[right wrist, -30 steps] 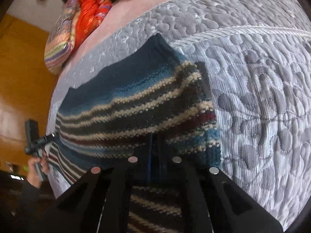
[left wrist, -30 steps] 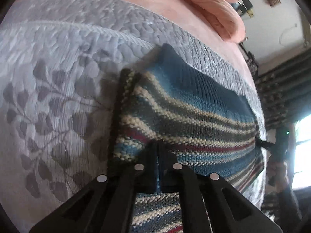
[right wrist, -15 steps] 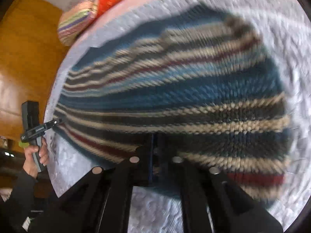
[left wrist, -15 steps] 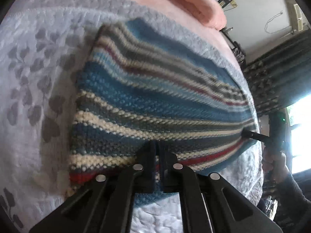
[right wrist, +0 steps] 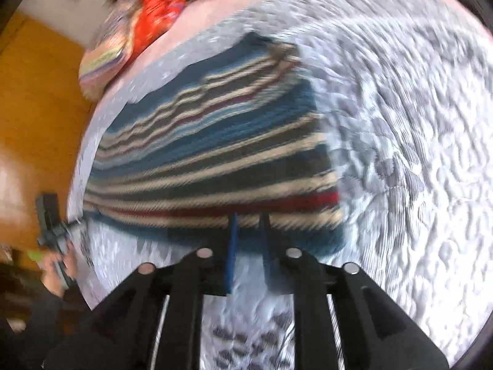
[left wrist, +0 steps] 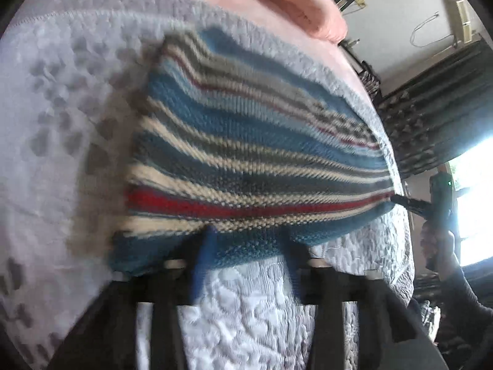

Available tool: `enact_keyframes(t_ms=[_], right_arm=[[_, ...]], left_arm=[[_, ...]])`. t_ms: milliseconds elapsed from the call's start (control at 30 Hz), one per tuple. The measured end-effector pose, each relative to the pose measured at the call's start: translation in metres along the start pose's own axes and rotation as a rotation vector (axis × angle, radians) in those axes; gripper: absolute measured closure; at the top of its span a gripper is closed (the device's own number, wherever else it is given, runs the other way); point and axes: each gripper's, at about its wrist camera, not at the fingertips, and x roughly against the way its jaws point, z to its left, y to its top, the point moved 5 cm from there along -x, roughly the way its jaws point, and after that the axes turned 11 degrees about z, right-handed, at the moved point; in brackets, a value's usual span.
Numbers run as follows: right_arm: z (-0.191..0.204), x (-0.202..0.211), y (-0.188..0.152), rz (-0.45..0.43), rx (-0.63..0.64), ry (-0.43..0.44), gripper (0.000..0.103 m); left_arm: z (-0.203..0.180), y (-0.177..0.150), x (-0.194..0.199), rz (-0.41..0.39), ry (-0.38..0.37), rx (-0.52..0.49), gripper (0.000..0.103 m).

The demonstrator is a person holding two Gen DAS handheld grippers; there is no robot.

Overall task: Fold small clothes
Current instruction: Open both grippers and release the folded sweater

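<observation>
A striped knit sweater (left wrist: 246, 160) in blue, cream, grey and red lies folded on the grey quilted bed (left wrist: 61, 123). My left gripper (left wrist: 246, 234) is open, its fingers spread wide at the sweater's near blue hem and holding nothing. In the right wrist view the same sweater (right wrist: 215, 160) lies flat. My right gripper (right wrist: 249, 219) stands narrowly open, its tips over the near hem. Each view shows the other gripper at the far end of the hem: the right gripper (left wrist: 413, 205) and the left gripper (right wrist: 58, 231). Both frames are blurred by motion.
The quilt (right wrist: 400, 123) stretches wide to the right of the sweater. A pink pillow (left wrist: 308, 9) and an orange-red cushion (right wrist: 154, 15) lie at the head of the bed. A wooden wall (right wrist: 37, 92) stands on one side, a dark curtain (left wrist: 431, 108) and bright window (left wrist: 474, 200) on the other.
Both grippers carried the sweater's hem over and laid it down, so more stripes show. The left fingers have spread wide and let go. The right fingers have parted a little.
</observation>
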Motion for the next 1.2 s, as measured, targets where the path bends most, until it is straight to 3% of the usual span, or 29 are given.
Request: enact_keyframes(t_ms=[100,133,233,333,533,767,1200], right_arm=[[0.049,-0.005,-0.02,0.018,0.137,-0.123,0.045],[0.065,-0.009,-0.025,0.02,0.184,-0.156,0.041],[0.116,-0.038,-0.043,0.062,0.31,-0.229,0.042],[0.179,-0.07,-0.055,0.071,0.443,-0.278,0.042],[0.26,-0.107,-0.055,0.05,0.578,-0.265,0.042],[0.3,-0.12,-0.047,0.025,0.624,-0.233,0.041],[0.343,-0.145,-0.025,-0.017,0.691,-0.22,0.041]], left_arm=[[0.01,0.0,0.032,-0.042,-0.011,0.0,0.036],[0.013,0.002,0.039,-0.046,-0.018,0.004,0.032],[0.039,0.016,0.069,-0.072,-0.033,0.062,0.028],[0.056,0.034,0.074,-0.062,-0.013,0.093,0.028],[0.08,0.077,0.072,-0.025,0.0,0.127,0.028],[0.09,0.118,0.055,-0.014,-0.052,0.152,0.028],[0.093,0.155,0.011,0.055,-0.14,0.14,0.028]])
